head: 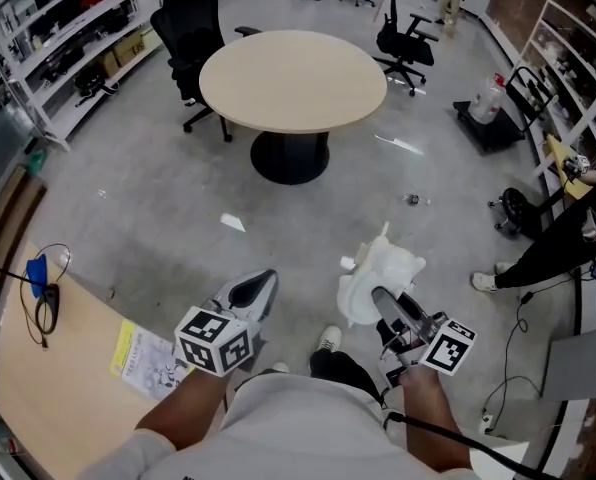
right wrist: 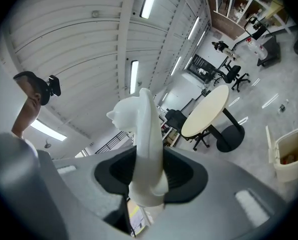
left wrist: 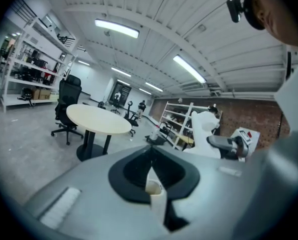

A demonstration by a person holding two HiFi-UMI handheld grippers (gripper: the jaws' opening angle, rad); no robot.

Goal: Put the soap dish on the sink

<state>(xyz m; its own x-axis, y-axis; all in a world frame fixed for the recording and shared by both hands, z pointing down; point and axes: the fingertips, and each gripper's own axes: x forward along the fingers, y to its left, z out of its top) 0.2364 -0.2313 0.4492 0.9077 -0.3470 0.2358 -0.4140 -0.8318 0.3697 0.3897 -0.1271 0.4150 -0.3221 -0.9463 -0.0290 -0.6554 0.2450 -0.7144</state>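
The white soap dish point(head: 378, 273) is held up edge-on in my right gripper point(head: 390, 306), whose jaws are shut on its lower part. In the right gripper view the soap dish point(right wrist: 144, 134) stands upright between the grey jaws of that gripper point(right wrist: 146, 156) and hides the middle of the view. My left gripper point(head: 258, 286) is held out beside it, to the left, with its jaws together and nothing in them. The left gripper view shows the left gripper point(left wrist: 151, 153) closed, with the soap dish point(left wrist: 206, 129) off to its right. No sink is in any view.
A round beige table point(head: 293, 78) stands ahead on the grey floor, with black office chairs point(head: 193, 28) behind it. A wooden desk point(head: 48, 368) with a paper sheet point(head: 148, 358) is at my left. A person's legs point(head: 548, 253) and shelving are at the right. A cream bin point(right wrist: 291, 154) stands on the floor.
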